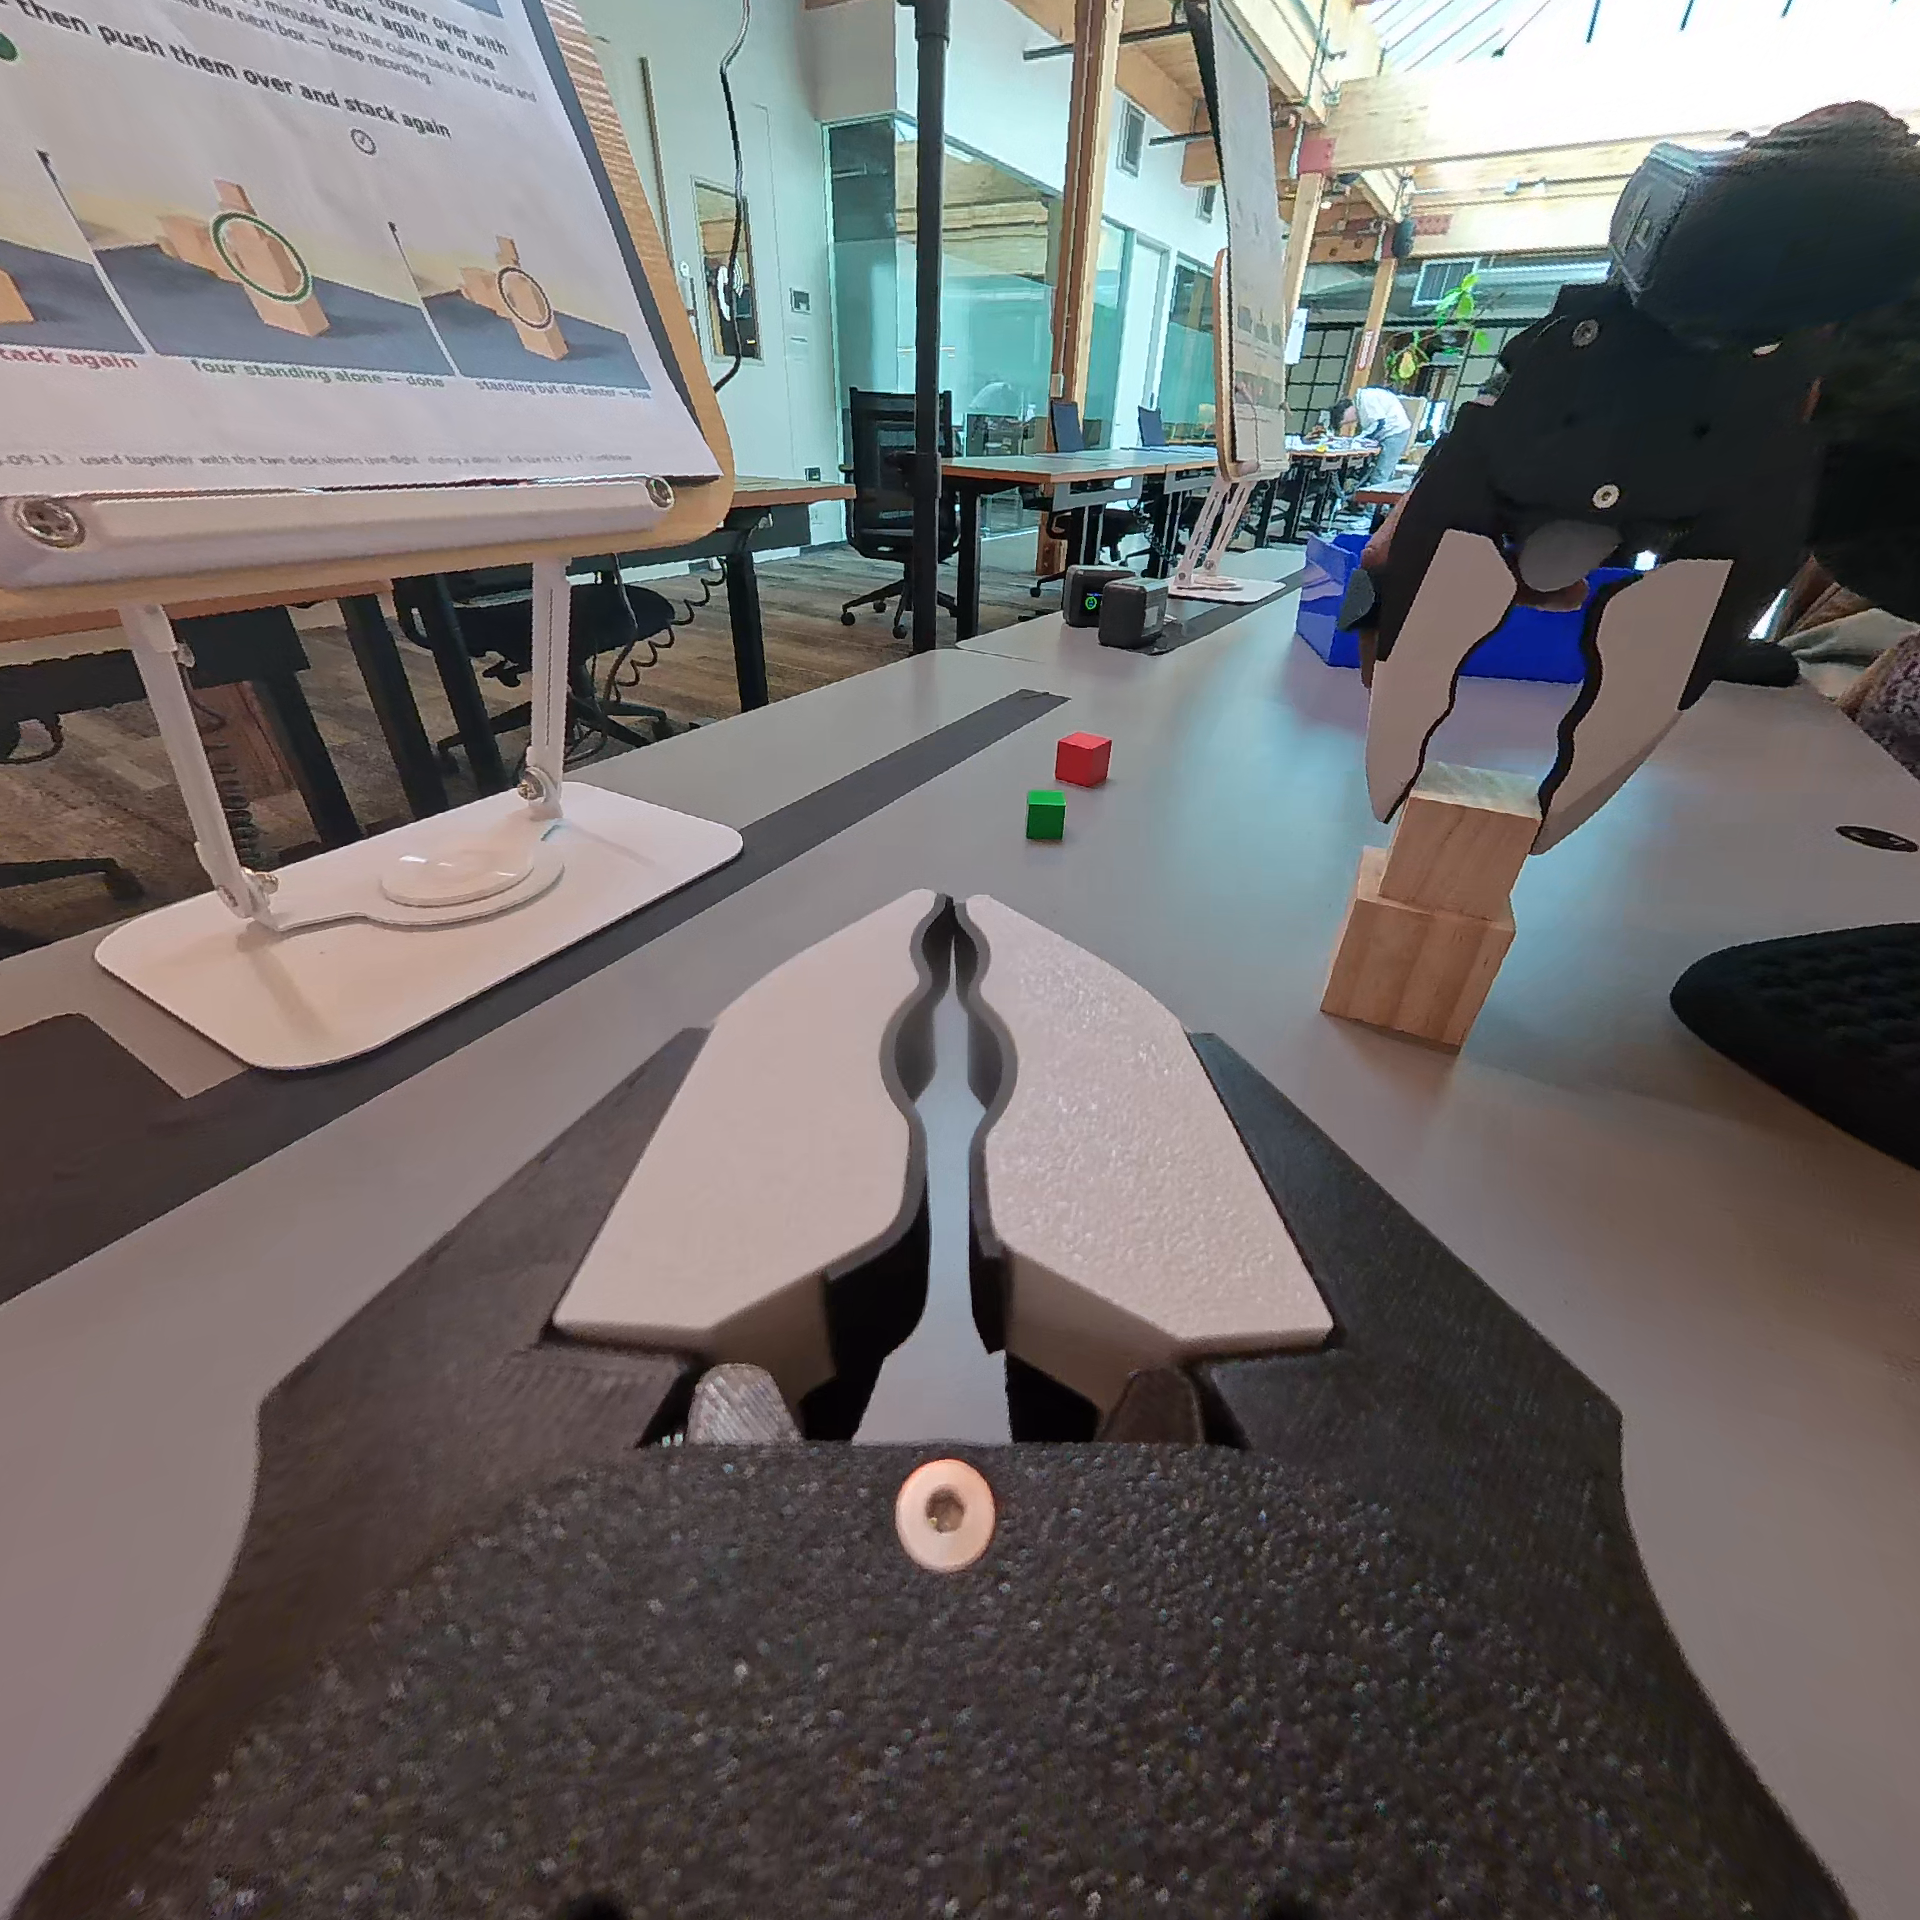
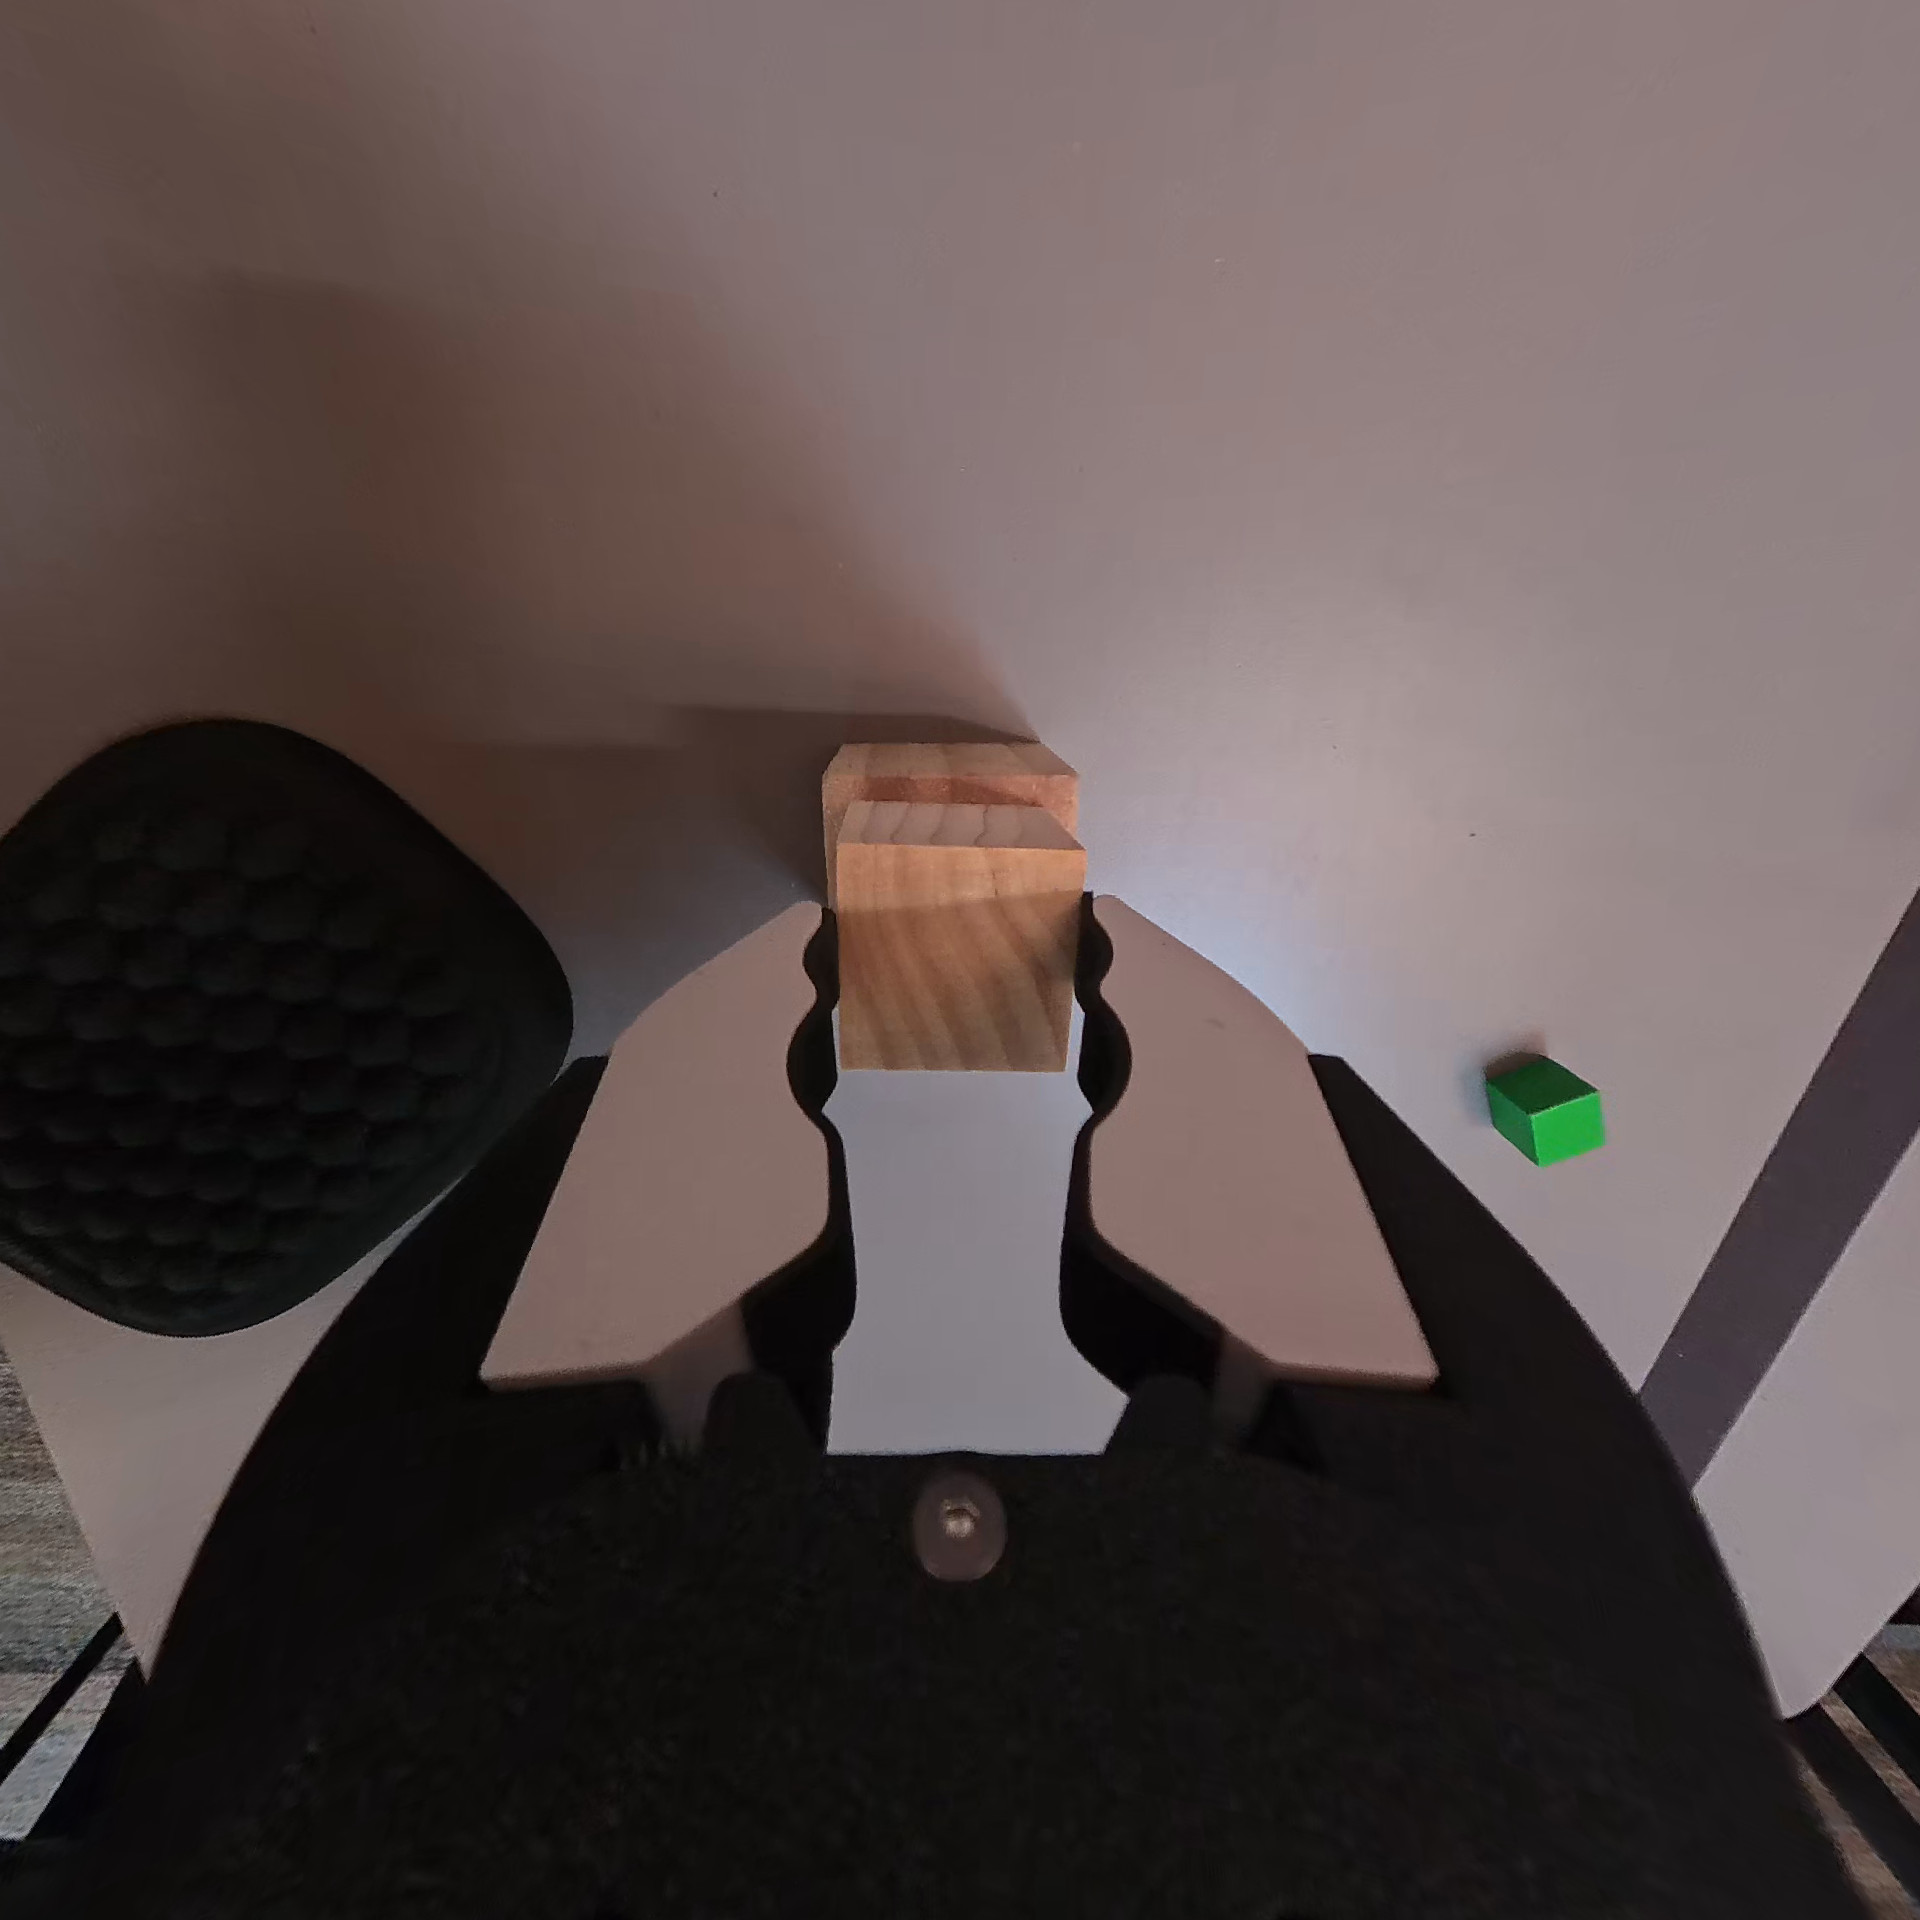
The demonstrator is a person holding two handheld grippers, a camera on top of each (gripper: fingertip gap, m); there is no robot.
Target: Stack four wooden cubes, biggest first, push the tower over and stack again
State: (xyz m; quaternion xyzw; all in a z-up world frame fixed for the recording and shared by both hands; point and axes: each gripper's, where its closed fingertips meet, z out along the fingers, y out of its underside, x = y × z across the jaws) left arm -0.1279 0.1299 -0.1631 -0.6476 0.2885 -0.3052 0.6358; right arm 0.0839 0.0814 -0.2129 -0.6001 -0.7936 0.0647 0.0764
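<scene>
My right gripper (image 2: 956, 914) is shut on a pale wooden cube (image 2: 956, 966), with both pads pressed on its sides. That cube rests on a second wooden cube (image 2: 951, 779) that stands on the grey table (image 2: 1351, 520), slightly offset from it. The left wrist view shows the same from the side: the right gripper (image 1: 1475, 805) comes down from above onto the upper cube (image 1: 1460, 857), which sits on the lower cube (image 1: 1418, 966). My left gripper (image 1: 951, 904) is shut and empty, low over the table to the left of the stack.
A small green cube (image 1: 1045, 814) and a red cube (image 1: 1083, 758) lie beyond my left gripper. A black textured pad (image 1: 1808, 1029) lies right of the stack. A white stand (image 1: 416, 914) holding a printed sheet is at the left. A blue bin (image 1: 1527, 644) is farther back. Some 25 cm of space lies between my two pairs of fingers.
</scene>
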